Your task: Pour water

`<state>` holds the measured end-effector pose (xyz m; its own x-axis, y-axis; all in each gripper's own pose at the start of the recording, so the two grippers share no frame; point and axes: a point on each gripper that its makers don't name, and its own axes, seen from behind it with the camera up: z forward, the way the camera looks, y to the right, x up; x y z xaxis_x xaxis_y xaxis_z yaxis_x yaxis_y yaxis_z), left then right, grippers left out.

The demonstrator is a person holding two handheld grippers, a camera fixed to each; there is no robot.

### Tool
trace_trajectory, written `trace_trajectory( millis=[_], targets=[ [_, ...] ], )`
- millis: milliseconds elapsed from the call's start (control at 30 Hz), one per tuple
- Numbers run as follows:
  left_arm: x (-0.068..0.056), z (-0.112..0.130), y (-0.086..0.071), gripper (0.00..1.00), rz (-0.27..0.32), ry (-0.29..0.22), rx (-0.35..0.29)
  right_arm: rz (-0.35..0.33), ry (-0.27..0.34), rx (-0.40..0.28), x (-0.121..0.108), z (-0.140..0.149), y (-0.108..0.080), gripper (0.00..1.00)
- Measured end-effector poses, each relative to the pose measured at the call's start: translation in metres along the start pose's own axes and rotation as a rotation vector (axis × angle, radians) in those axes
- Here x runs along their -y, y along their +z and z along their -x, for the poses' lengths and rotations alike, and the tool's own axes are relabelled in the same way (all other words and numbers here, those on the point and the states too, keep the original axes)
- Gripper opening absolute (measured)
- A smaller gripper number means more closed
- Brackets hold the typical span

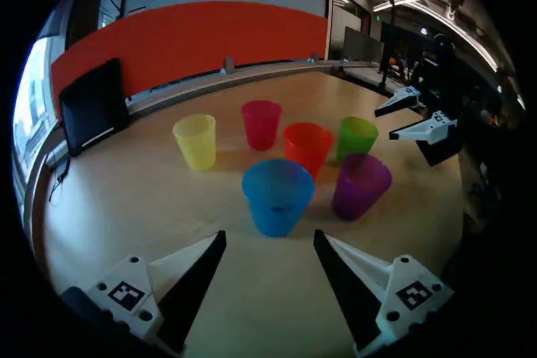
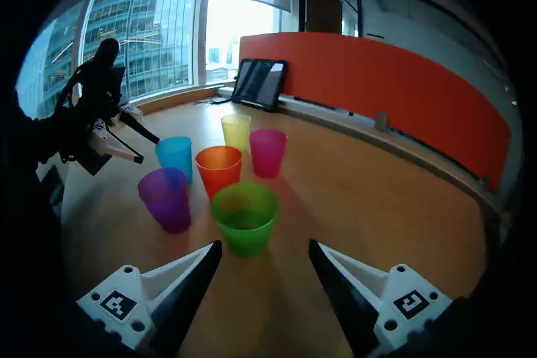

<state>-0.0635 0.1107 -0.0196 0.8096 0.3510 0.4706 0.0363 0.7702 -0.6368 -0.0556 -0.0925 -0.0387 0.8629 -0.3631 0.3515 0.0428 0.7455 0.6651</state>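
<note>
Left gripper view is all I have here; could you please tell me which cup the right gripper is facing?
Observer: The translucent green plastic cup. It stands right before the gap between the open fingers of the right gripper, and neither finger touches it.
Operator: Thank you. Can you see my left gripper from that side?
Observer: Yes, the left gripper is at the left of the right gripper view, with its open fingers pointing toward the translucent blue plastic cup.
Operator: And what lies behind it?
Observer: Large windows, with glass towers outside.
</note>
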Motion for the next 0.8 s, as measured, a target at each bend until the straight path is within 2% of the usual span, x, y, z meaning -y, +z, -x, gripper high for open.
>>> trace_trajectory(
  millis=[267, 467, 667, 800],
  targets=[
    [0.005, -0.001, -0.022, 0.97, -0.060, -0.040, -0.068, 0.058, 0.020, -0.064, 0.004, -0.007, -0.020, 1.00],
    [0.023, -0.002, -0.039, 0.97, -0.149, -0.071, -0.118, 0.102, 0.040, -0.134, 0.006, -0.023, -0.028, 1.00],
    [0.041, -0.008, -0.057, 0.97, -0.240, -0.112, -0.203, 0.147, 0.077, -0.201, 0.003, -0.039, -0.034, 1.00],
    [0.050, -0.018, -0.072, 0.97, -0.310, -0.100, -0.264, 0.219, 0.097, -0.254, -0.010, -0.053, -0.041, 1.00]
  ],
)
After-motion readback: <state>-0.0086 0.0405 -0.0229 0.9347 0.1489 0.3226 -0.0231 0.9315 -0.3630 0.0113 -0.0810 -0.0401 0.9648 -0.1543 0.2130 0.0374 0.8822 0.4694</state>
